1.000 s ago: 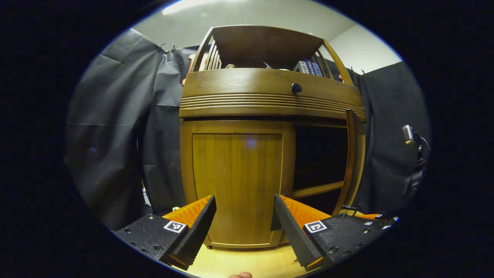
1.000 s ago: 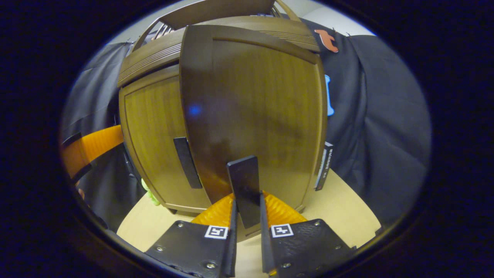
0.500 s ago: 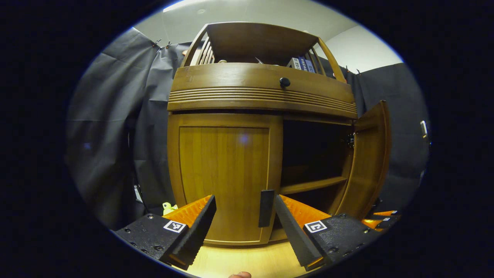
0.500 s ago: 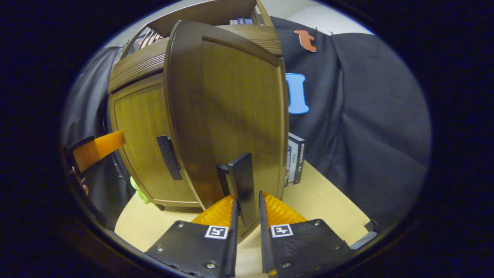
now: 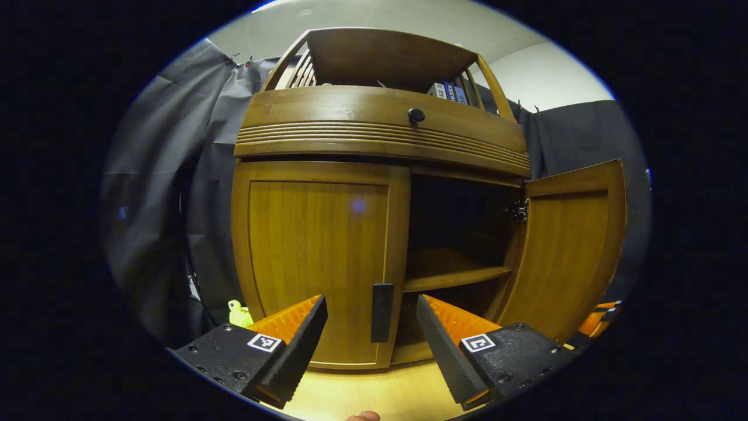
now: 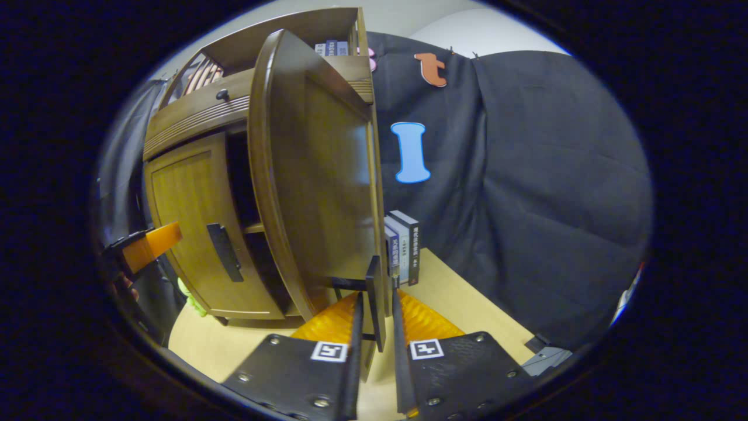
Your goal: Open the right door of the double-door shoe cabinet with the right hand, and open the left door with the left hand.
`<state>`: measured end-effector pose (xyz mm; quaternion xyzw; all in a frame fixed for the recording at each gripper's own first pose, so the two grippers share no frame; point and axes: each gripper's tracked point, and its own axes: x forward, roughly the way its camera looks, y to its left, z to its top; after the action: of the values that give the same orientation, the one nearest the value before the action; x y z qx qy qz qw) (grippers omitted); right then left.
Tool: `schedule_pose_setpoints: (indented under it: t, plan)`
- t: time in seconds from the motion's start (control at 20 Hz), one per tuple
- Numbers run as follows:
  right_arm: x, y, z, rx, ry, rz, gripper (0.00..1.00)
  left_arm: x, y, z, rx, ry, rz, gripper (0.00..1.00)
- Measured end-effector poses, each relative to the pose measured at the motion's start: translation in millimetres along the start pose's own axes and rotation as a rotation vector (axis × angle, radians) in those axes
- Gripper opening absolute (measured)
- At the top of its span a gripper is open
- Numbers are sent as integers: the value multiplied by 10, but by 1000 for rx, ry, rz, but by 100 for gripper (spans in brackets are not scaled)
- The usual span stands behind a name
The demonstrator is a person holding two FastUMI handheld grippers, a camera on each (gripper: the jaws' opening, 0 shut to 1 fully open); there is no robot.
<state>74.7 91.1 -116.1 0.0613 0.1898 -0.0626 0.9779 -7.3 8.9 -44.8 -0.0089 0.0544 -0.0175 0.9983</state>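
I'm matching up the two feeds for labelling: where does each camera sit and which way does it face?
Left gripper view: rides the left gripper, fingers apart, facing the cabinet front, closed left door and its handle; a fingertip shows at the bottom edge.
Right gripper view: rides the right gripper, clamped on the right door's handle, looking along the open right door.
Shared: both doors, the drawer knob, the table.

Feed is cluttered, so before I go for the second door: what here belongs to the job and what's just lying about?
Job:
- right door, swung open
- right door handle, right gripper shut on it
- left door, closed
- left door handle
- left gripper, jaws open

Lying about:
- books beside the cabinet
- books on top shelf
- yellow toy
- drawer knob
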Motion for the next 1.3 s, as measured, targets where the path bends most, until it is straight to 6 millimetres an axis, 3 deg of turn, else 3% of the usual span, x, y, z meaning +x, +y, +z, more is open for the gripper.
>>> schedule_pose_setpoints:
  t: [0.05,0.35,0.6,0.65,0.7,1.0,1.3]
  plan:
    - [-26,-54,30,0,-2,-6,19,-1,-22,-8,1,0,-5,96]
    - [-2,-267,33,-18,11,-21,19,81,-57,-126,5,9,-27,92]
    - [-71,-505,74,6,1,-79,19,226,-8,-154,17,18,-21,96]
    - [-86,-550,83,12,1,-92,19,241,4,-177,19,22,-20,92]
    - [-103,-610,82,18,-1,-111,19,313,-20,-114,18,25,-21,96]
    - [-261,-1037,116,53,-25,-230,19,511,-31,-195,29,46,-25,96]
    - [-314,-1075,141,68,-40,-256,20,721,44,-265,46,62,-9,96]
